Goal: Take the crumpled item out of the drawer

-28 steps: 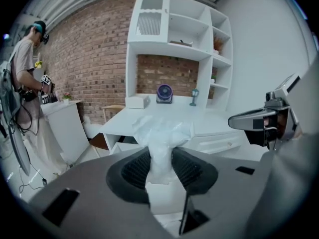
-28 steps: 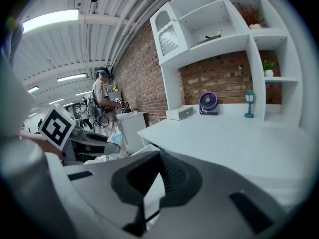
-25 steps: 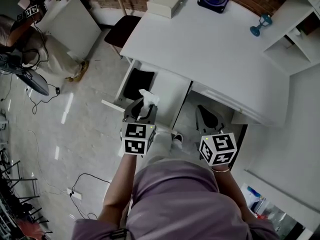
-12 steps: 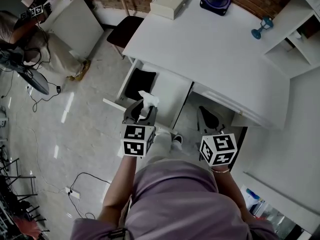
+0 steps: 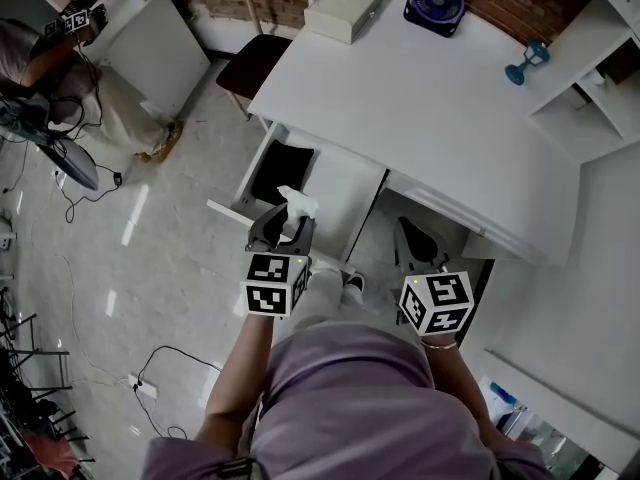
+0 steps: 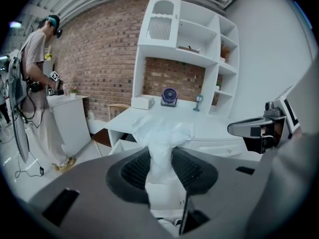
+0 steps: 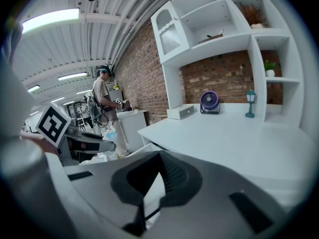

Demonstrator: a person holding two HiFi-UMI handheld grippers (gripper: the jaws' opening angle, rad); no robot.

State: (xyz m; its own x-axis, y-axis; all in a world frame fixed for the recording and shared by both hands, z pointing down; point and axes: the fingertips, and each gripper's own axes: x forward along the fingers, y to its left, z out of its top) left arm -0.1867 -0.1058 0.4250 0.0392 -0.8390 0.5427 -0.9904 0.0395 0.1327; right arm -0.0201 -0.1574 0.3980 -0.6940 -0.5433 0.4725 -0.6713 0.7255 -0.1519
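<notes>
1. A white desk [image 5: 430, 98] stands against a brick wall over a pale tiled floor. The drawer [image 5: 282, 171] under its front left corner is pulled out, and the part of its inside that shows is dark.
2. The left gripper [image 5: 283, 223] hovers just in front of the drawer's front edge. Its jaws are clamped on the crumpled item [image 6: 162, 143], a white, thin, wrinkled bundle that sticks up between the pads.
3. The item hangs in the air over the drawer's front edge, apart from the drawer's walls and the desktop. By my reading it is already out of the drawer.
4. The right gripper [image 7: 159, 158] is held beside the left one, before the desk's front edge. Its jaws are together at the tips with nothing between them, so it takes no part in the grip.
5. Judging from this, the removal itself is done. What may be left is carrying the item clear, setting it down somewhere, and perhaps pushing the drawer in, though the task asks for neither.
</notes>
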